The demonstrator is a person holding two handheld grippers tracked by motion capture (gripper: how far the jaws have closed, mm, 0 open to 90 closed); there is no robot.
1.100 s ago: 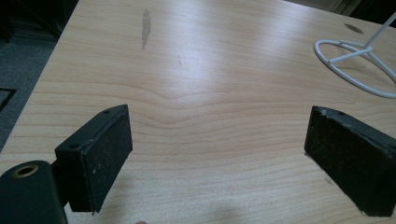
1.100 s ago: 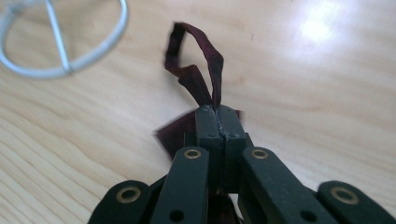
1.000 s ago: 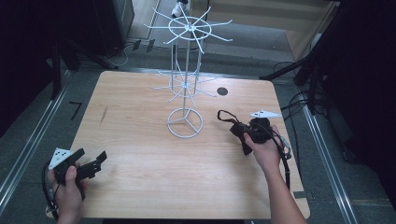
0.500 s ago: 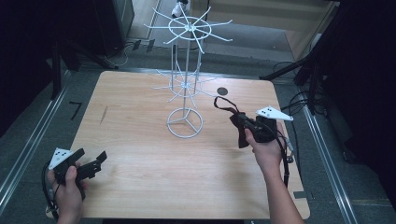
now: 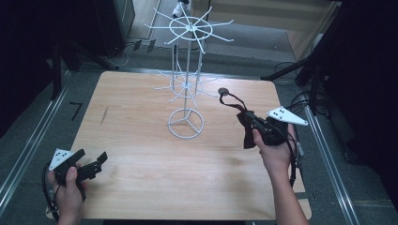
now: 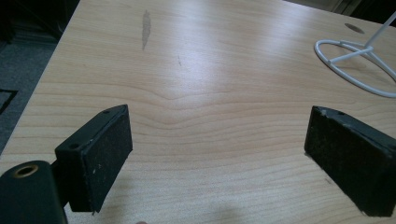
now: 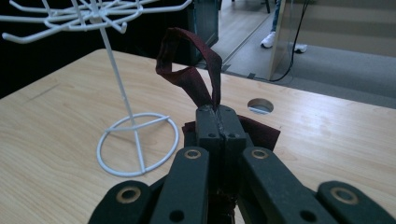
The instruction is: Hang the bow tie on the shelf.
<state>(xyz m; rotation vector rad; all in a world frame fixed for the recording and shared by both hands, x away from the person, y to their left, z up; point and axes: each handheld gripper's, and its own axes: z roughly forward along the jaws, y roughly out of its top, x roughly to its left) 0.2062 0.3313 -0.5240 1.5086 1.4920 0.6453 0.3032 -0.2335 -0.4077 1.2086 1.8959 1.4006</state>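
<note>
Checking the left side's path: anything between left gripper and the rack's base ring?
Nothing: in the left gripper view, bare wooden table runs from the open left gripper to the white base ring.

wooden tabletop (image 5: 141, 122) sitting on grey floor (image 5: 28, 126), round cable hole (image 5: 223, 91) showing near the far edge, dark streak (image 5: 103, 116) marking its left side

A light wooden counter (image 5: 141, 122) with rounded corners, a dark streak near its left side and a round cable hole (image 5: 223, 91) toward its far edge carries a white wire hook stand (image 5: 187, 84), whose ring base rests near the middle.
</note>
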